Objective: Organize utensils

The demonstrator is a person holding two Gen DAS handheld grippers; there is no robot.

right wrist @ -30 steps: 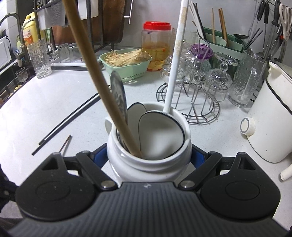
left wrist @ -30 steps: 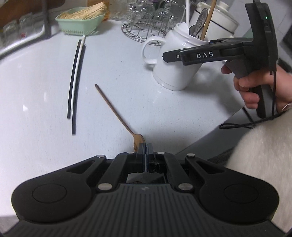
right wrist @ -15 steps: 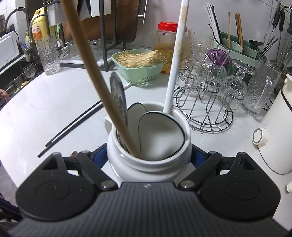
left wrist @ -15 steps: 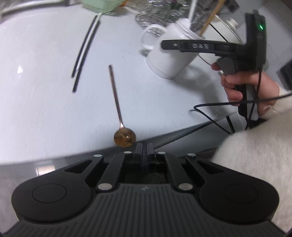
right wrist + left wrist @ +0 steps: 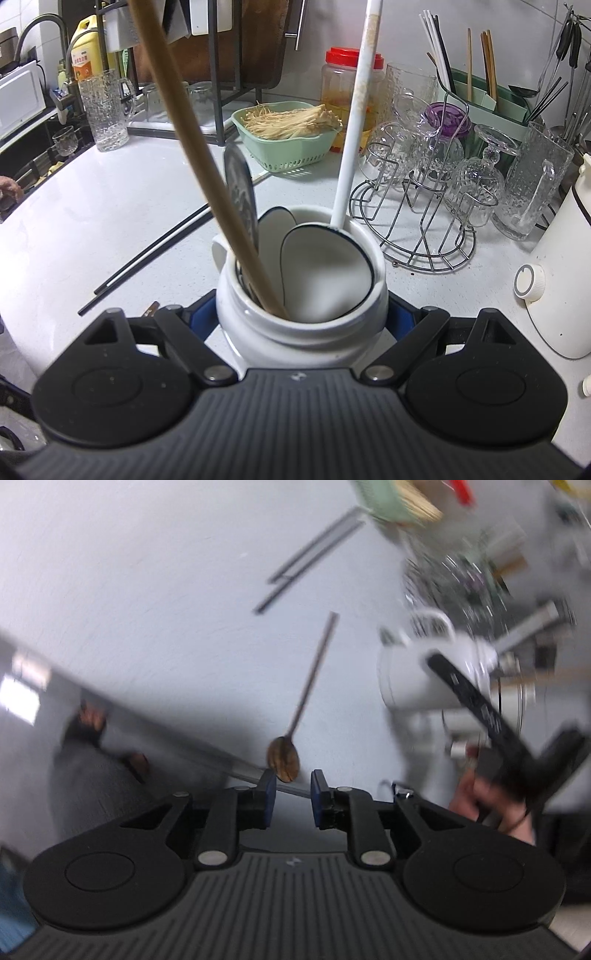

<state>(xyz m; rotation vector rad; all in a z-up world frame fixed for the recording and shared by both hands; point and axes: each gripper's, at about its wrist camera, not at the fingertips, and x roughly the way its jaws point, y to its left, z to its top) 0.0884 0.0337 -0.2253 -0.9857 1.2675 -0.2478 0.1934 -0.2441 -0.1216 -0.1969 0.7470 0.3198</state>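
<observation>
Our left gripper (image 5: pixel 292 789) has just been opening, nothing between its pads; the wooden spoon (image 5: pixel 283 762) lies just ahead (bowl nearest). Our right gripper (image 5: pixel 301 314) clamps the white jar (image 5: pixel 303 328).

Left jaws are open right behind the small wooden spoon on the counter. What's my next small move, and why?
Probably ease the left gripper forward so the brown wooden spoon's bowl sits between the pads, then close. Its jaws have just been opening, with nothing between them yet; the bowl lies just ahead of them at the white counter's edge. The right gripper already clamps the white ceramic utensil jar.
</observation>
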